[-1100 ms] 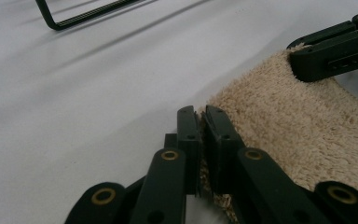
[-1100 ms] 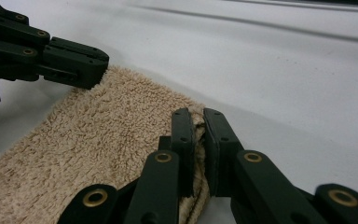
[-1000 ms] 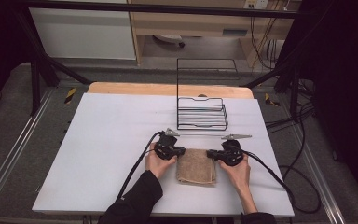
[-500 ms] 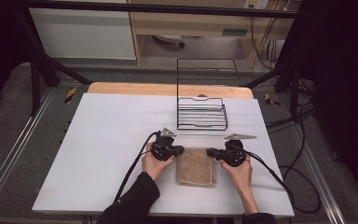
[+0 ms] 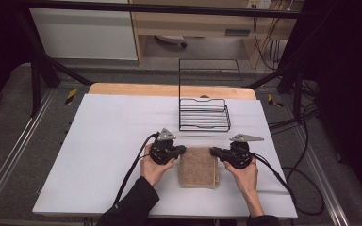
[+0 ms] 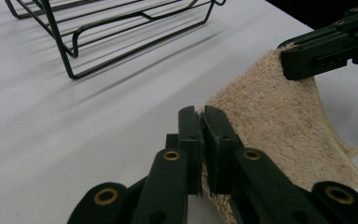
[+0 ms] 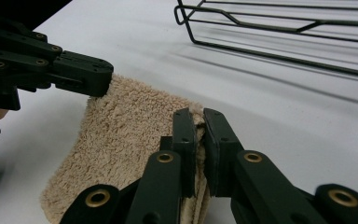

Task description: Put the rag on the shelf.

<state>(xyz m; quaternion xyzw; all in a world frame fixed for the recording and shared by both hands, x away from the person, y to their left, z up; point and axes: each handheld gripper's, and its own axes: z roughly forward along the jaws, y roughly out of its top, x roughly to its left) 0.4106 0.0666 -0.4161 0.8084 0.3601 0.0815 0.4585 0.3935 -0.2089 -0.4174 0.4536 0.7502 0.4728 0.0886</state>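
left gripper [image 5: 184,149] clamping the towel's [image 5: 198,166] far-left corner | right gripper [image 5: 213,151] pinching its far-right corner | towel hanging between both, long axis running toward the person, near end resting on the white table [image 5: 99,155], wire rack [image 5: 203,114] just beyond | beige terry, folded, fluffy
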